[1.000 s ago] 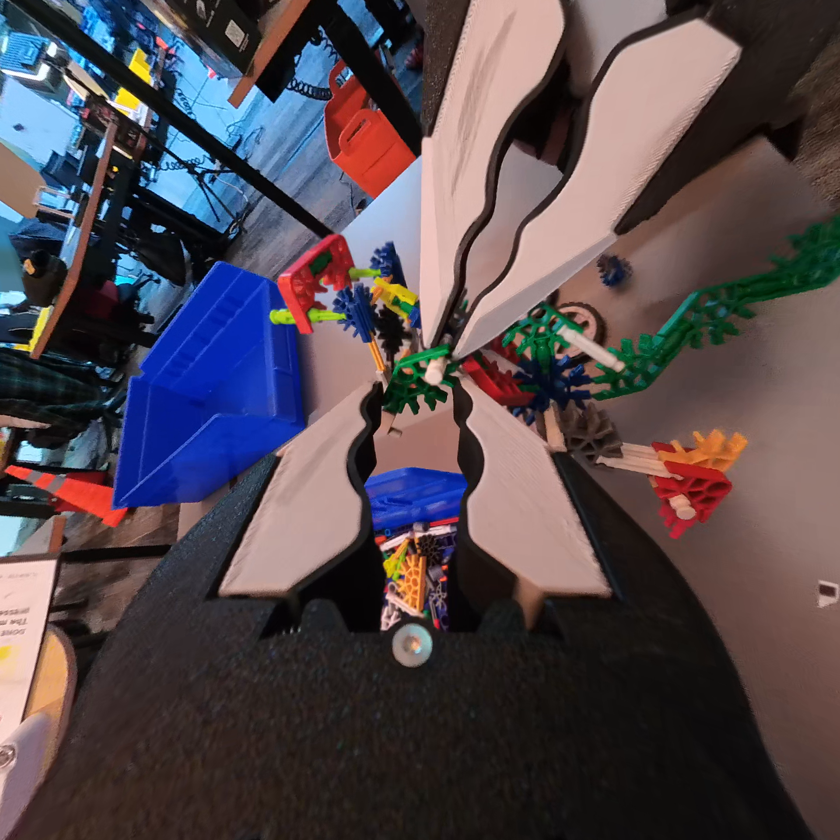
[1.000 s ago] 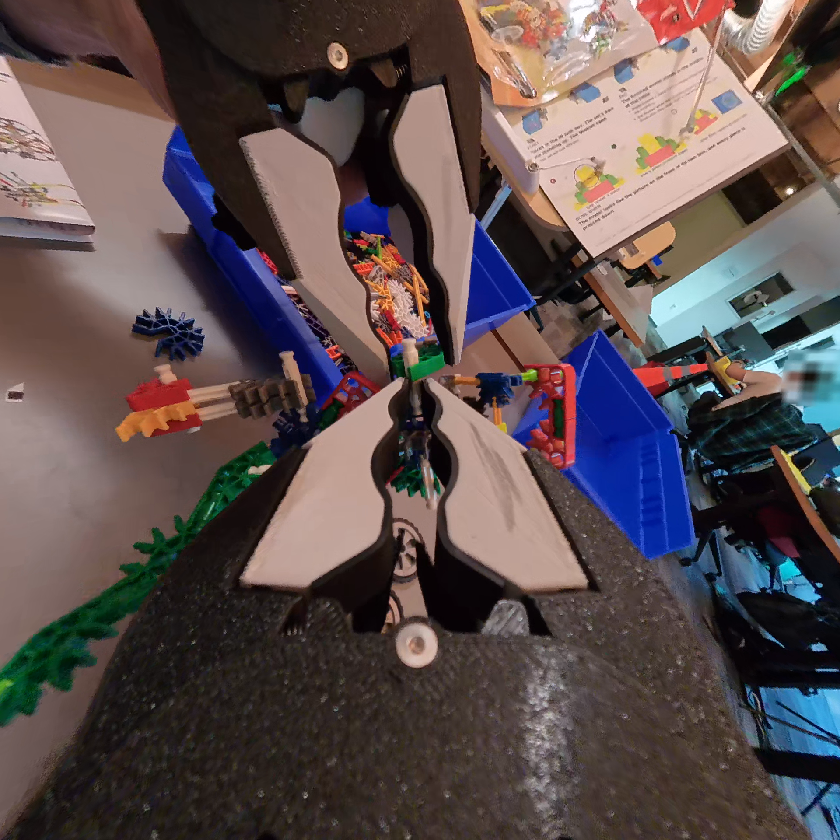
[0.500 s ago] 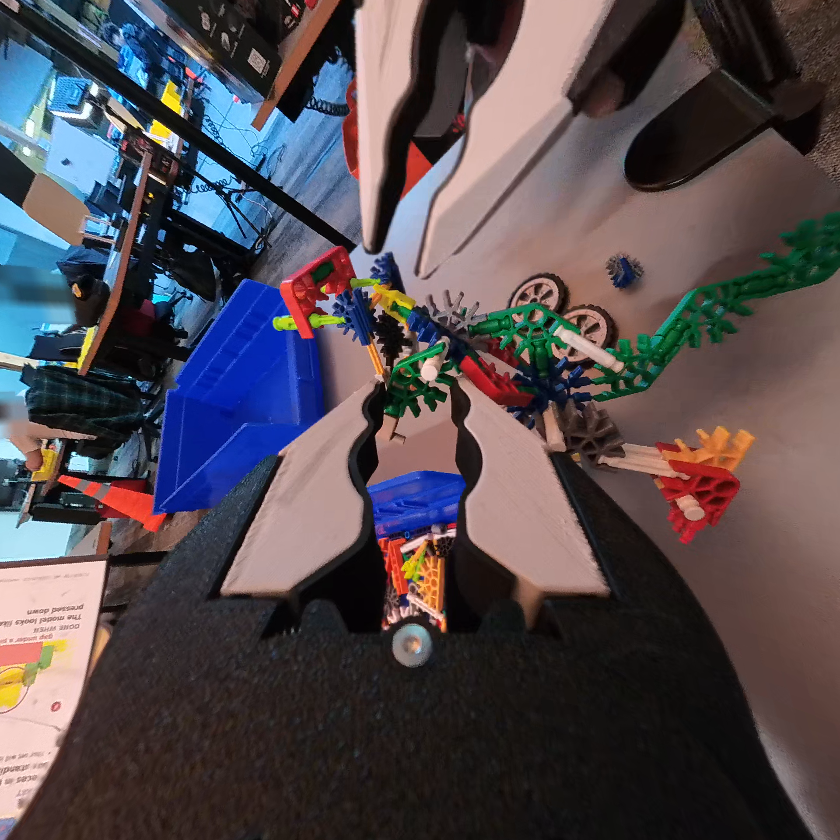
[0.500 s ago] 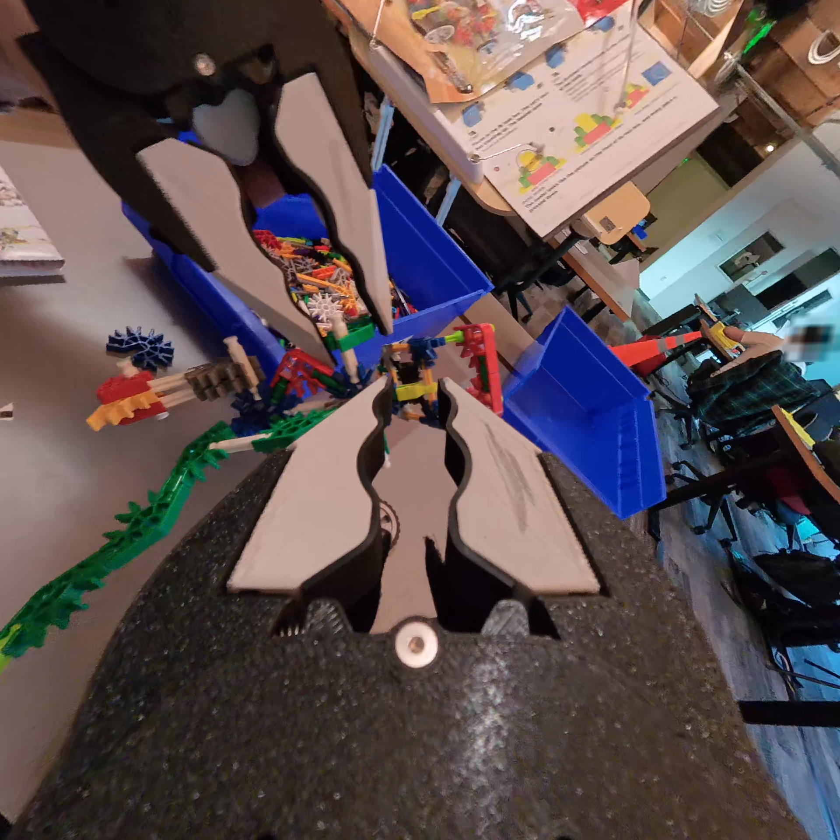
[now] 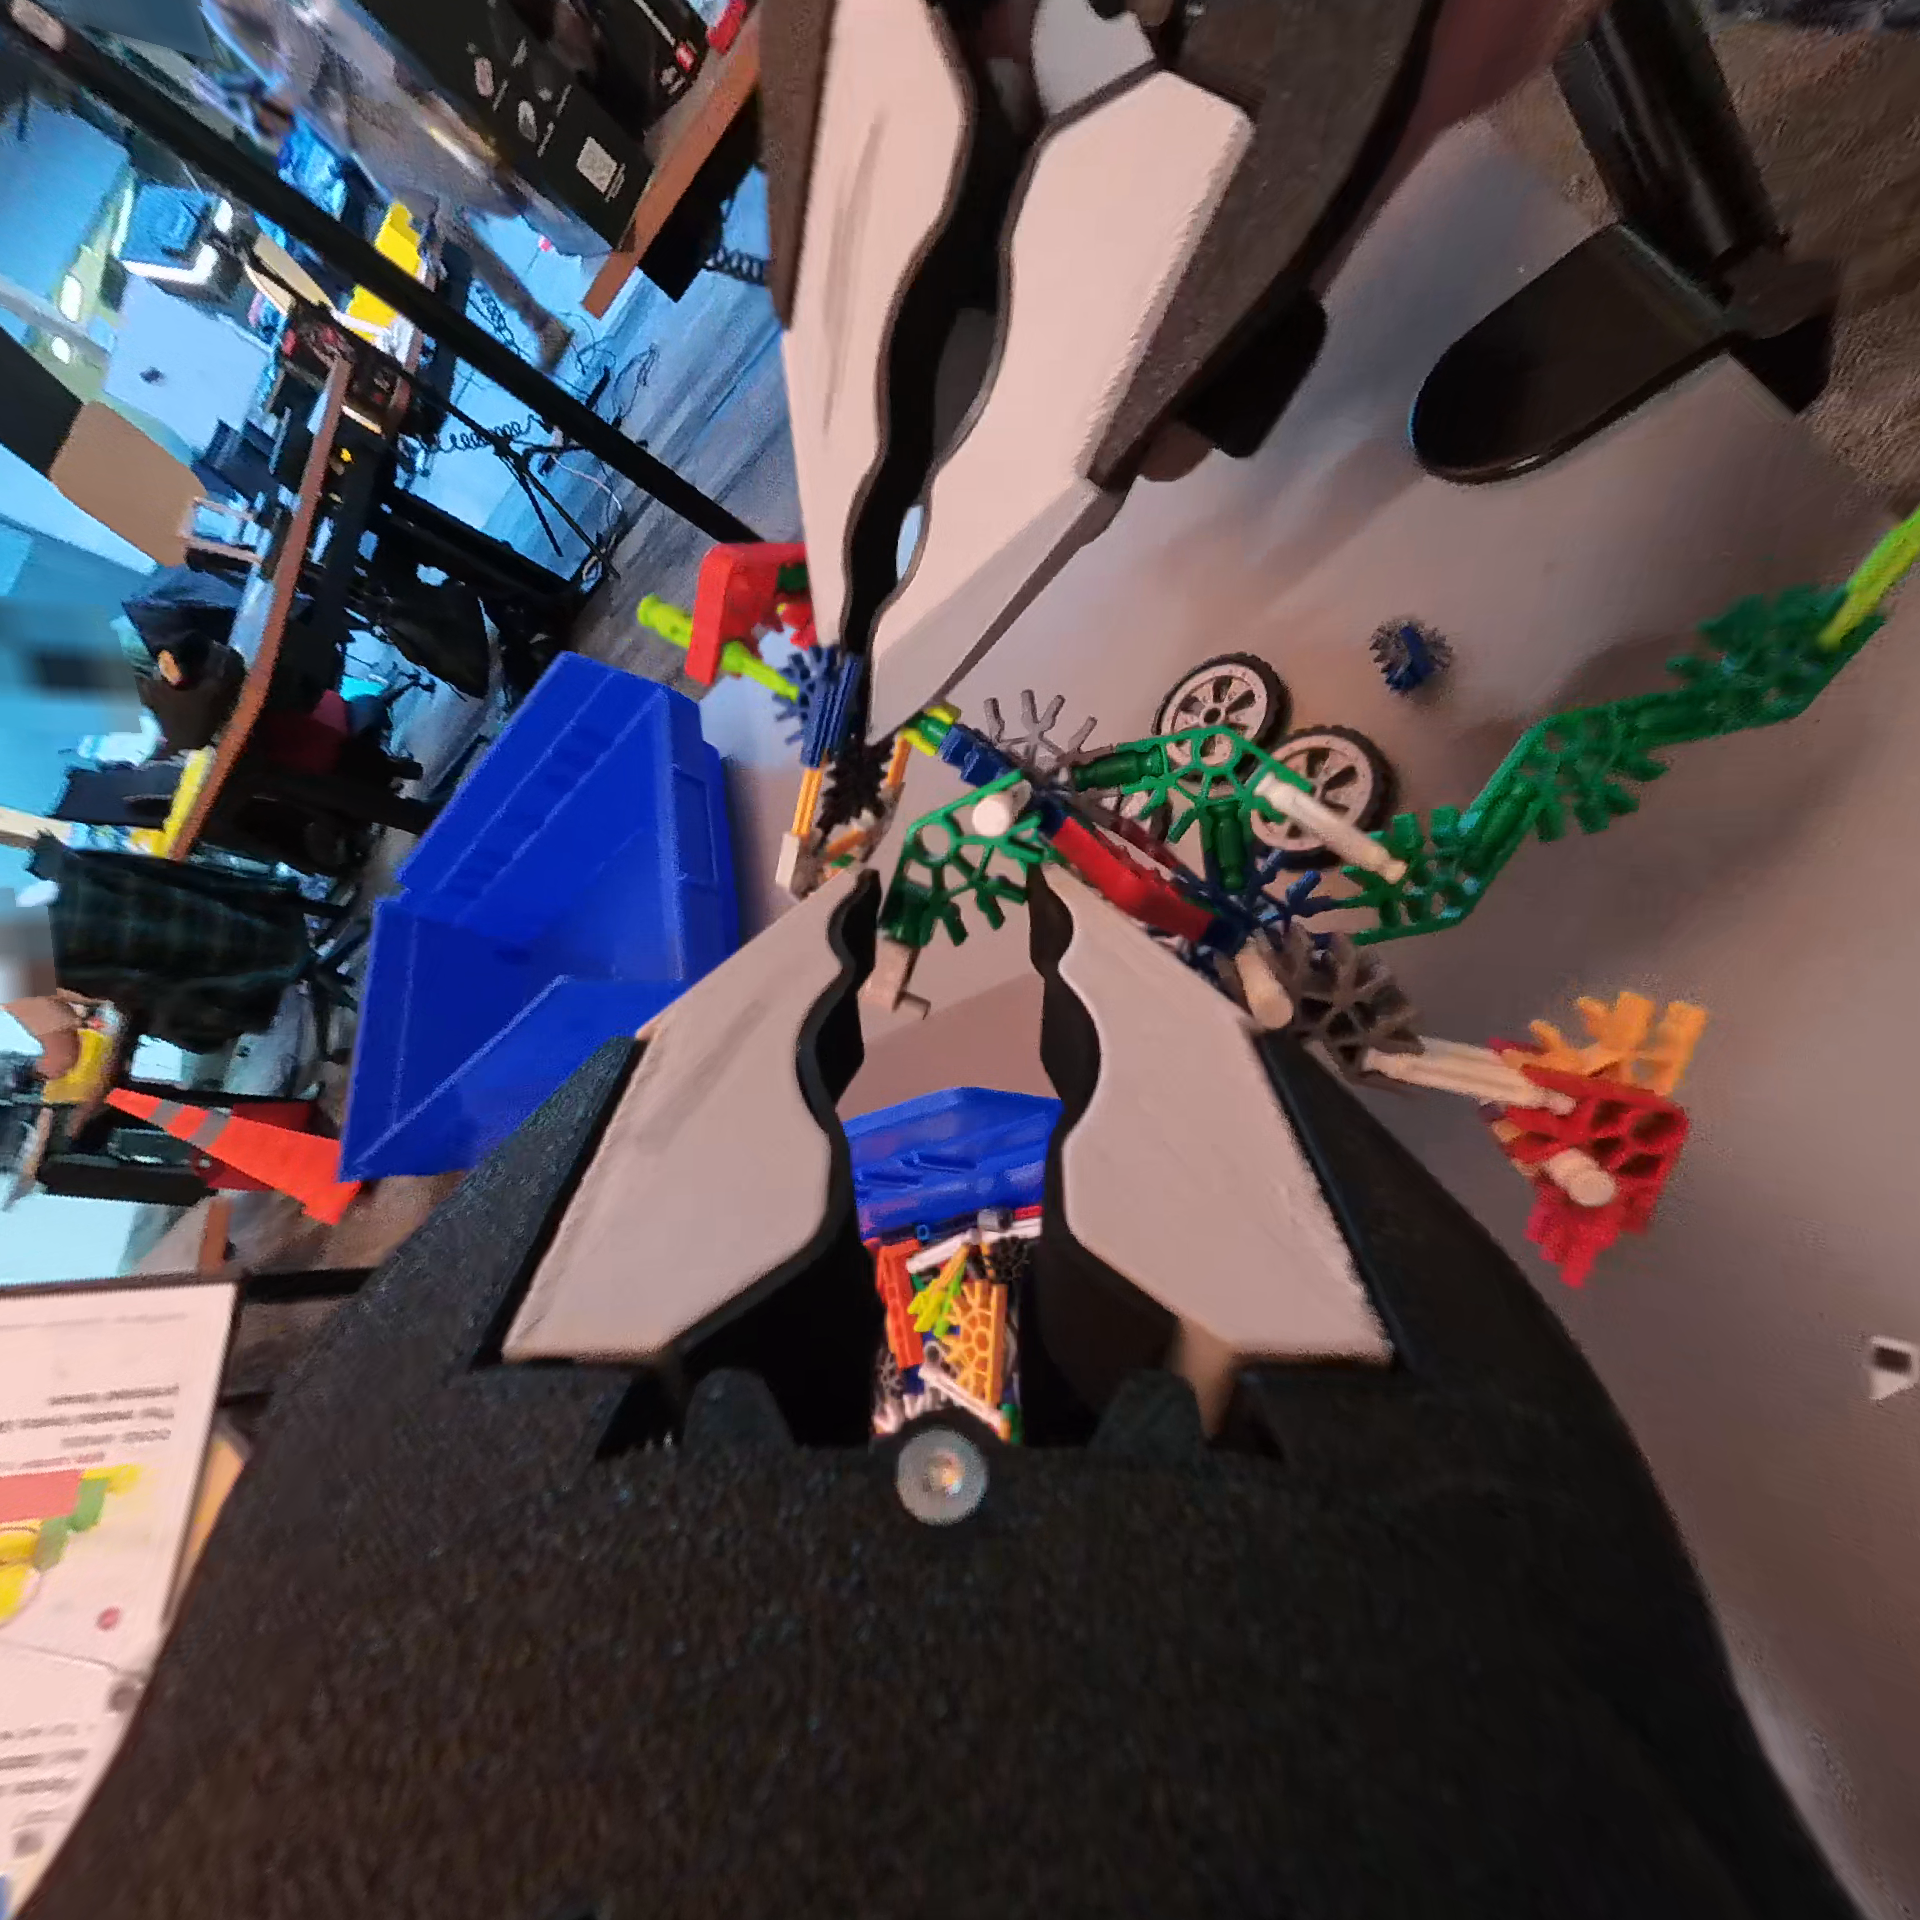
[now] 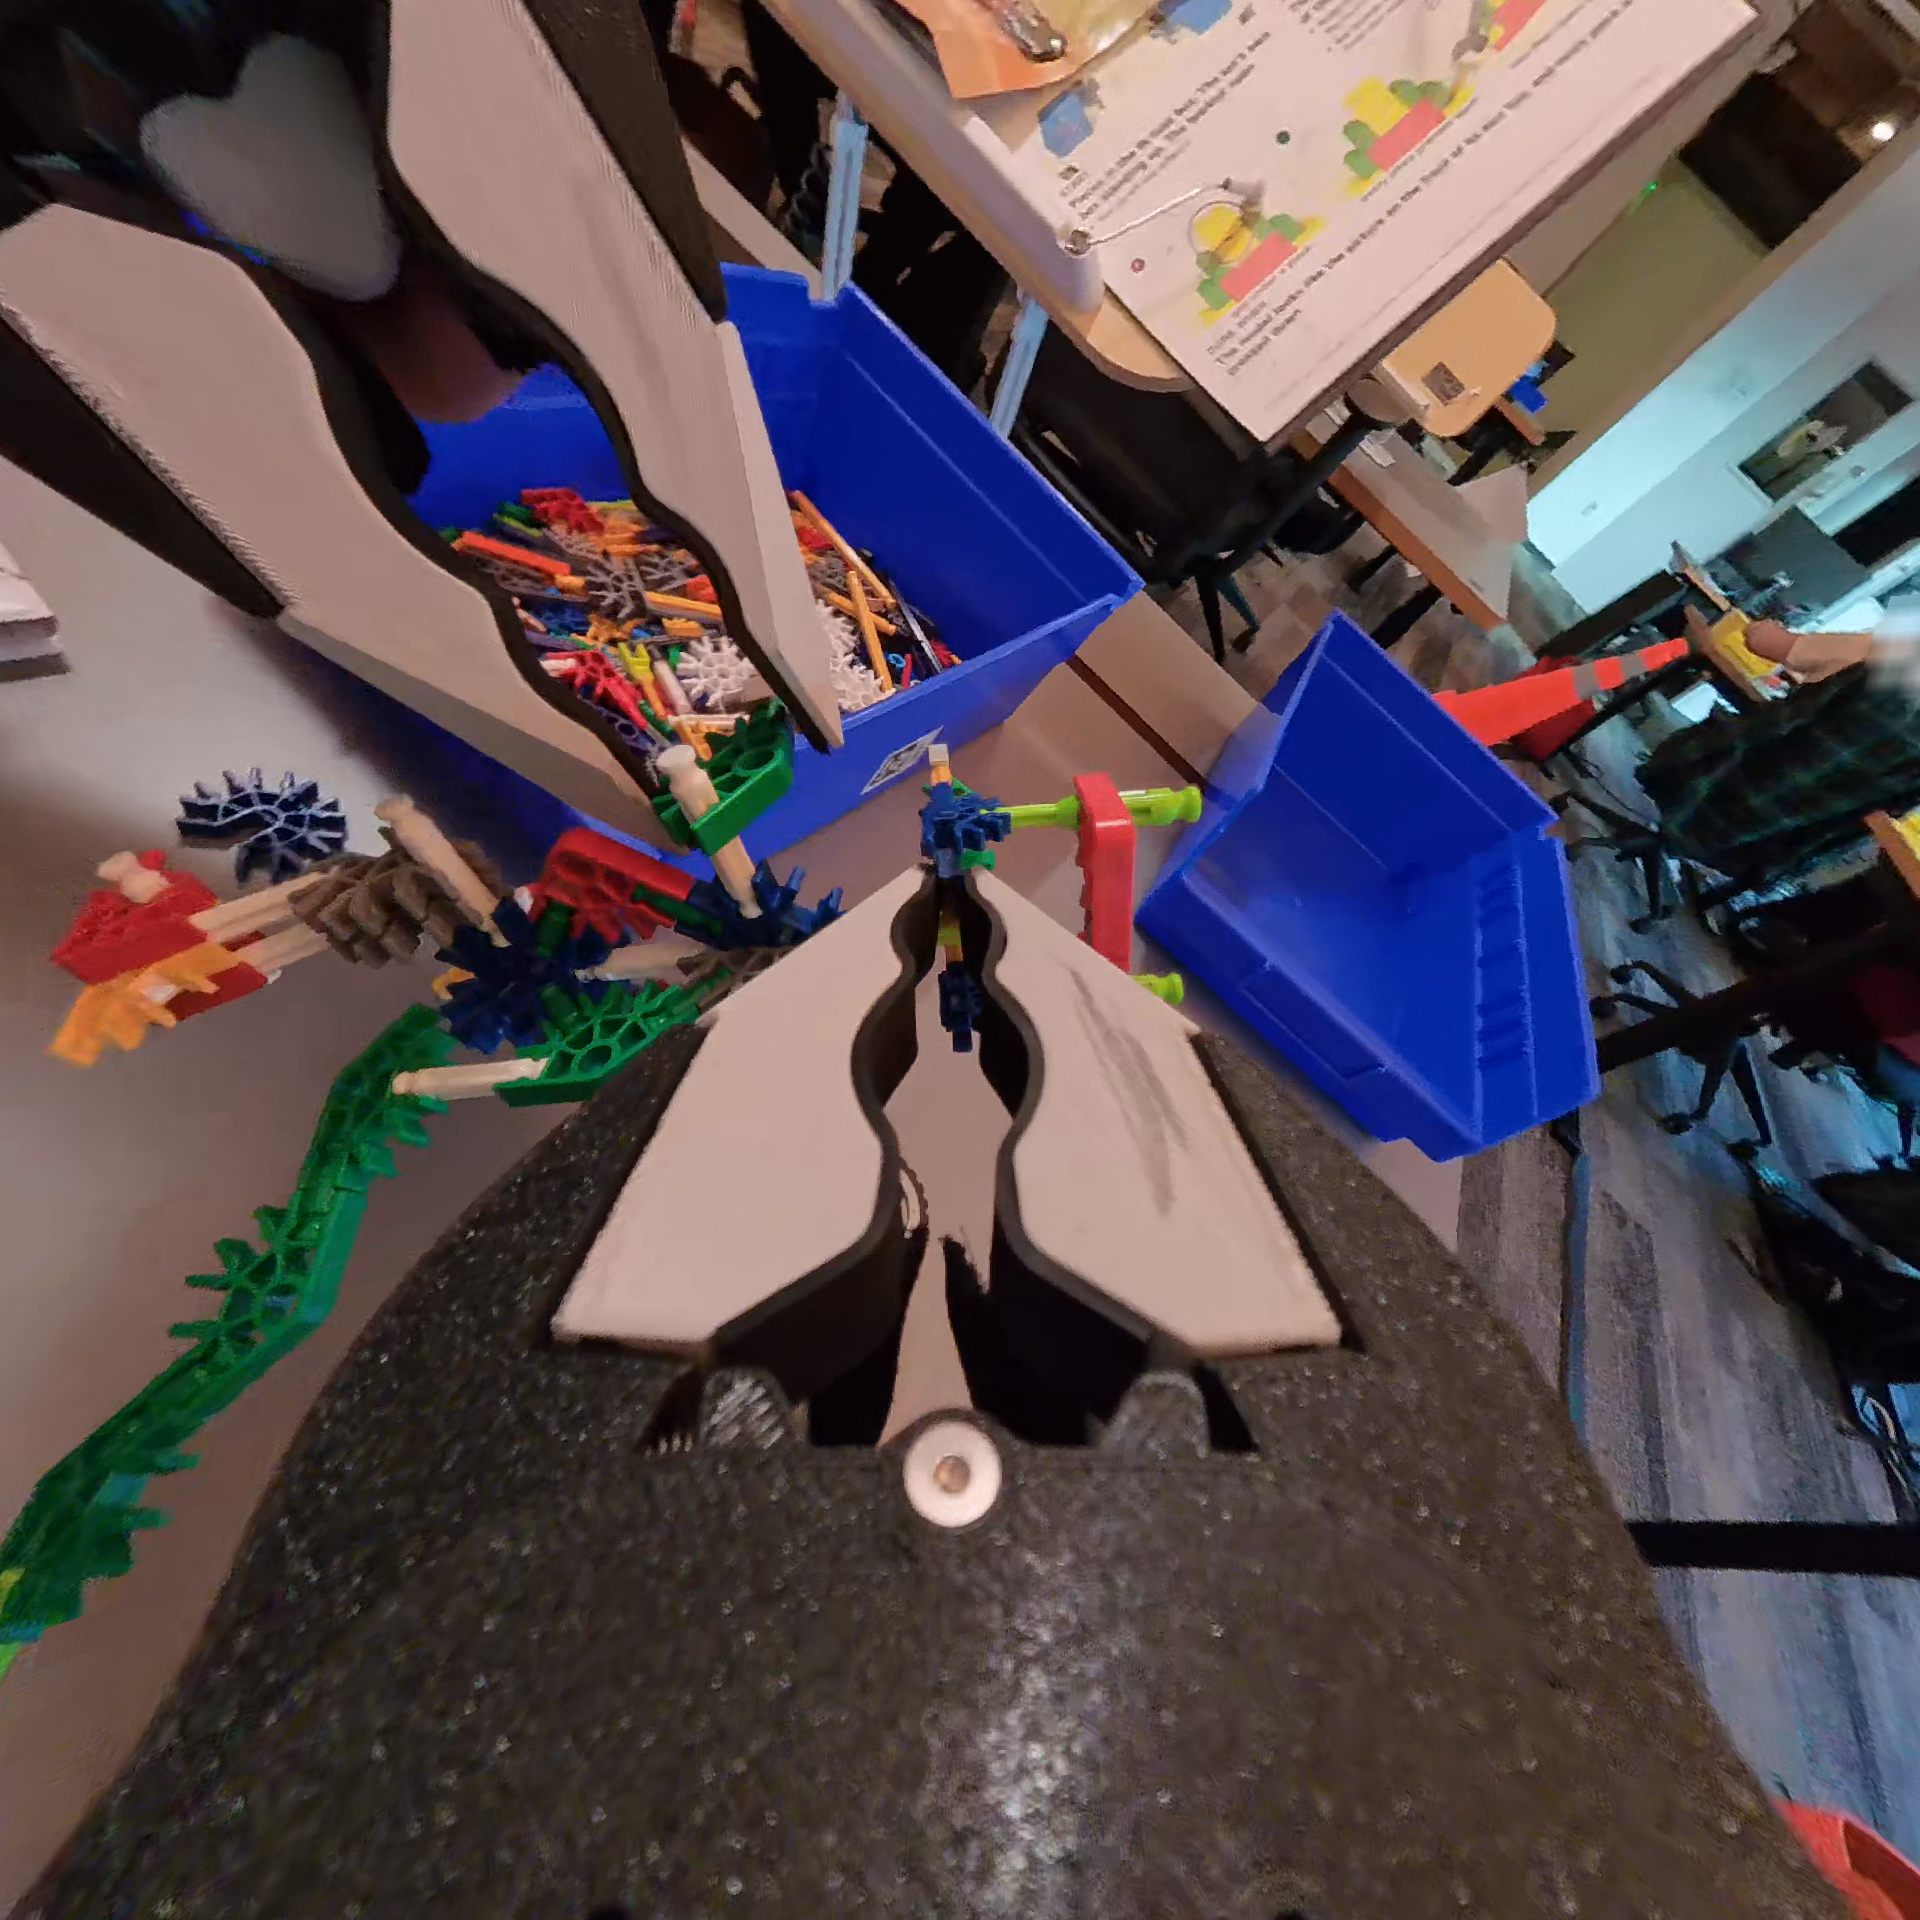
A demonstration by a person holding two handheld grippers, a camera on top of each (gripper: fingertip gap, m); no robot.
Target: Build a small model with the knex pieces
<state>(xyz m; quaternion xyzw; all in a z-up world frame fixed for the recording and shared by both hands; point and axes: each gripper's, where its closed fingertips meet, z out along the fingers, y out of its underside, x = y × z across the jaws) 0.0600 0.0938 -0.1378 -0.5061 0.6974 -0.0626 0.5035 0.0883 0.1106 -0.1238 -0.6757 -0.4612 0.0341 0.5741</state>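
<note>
A colourful rod-and-connector toy model (image 5: 1143, 831) lies on the grey table (image 5: 1662, 1558), with a long green chain (image 5: 1610, 769) and a red and orange end (image 5: 1590, 1122). My left gripper (image 5: 951, 883) is shut on the model's green connector (image 5: 951, 852); it also shows in the right wrist view (image 6: 748, 769), gripping that connector (image 6: 738, 774). My right gripper (image 6: 951, 873) is shut on a thin rod with blue connectors (image 6: 956, 821) at the model's other end, next to a red piece on lime rods (image 6: 1101, 873). It also shows in the left wrist view (image 5: 868, 691).
A blue bin (image 6: 935, 499) full of loose parts stands behind the model. An empty blue bin (image 6: 1403, 935) lies tipped at the table edge. Two wheels (image 5: 1221, 707) and a loose blue connector (image 5: 1408, 655) lie on the table. An instruction board (image 6: 1351, 156) stands beyond. Across from one pair of fingers to the other is roughly 4 cm.
My right gripper let go near the green connector, opened and drew back, then came in again and shut on the blue-connector rod end. My left gripper kept its hold.
</note>
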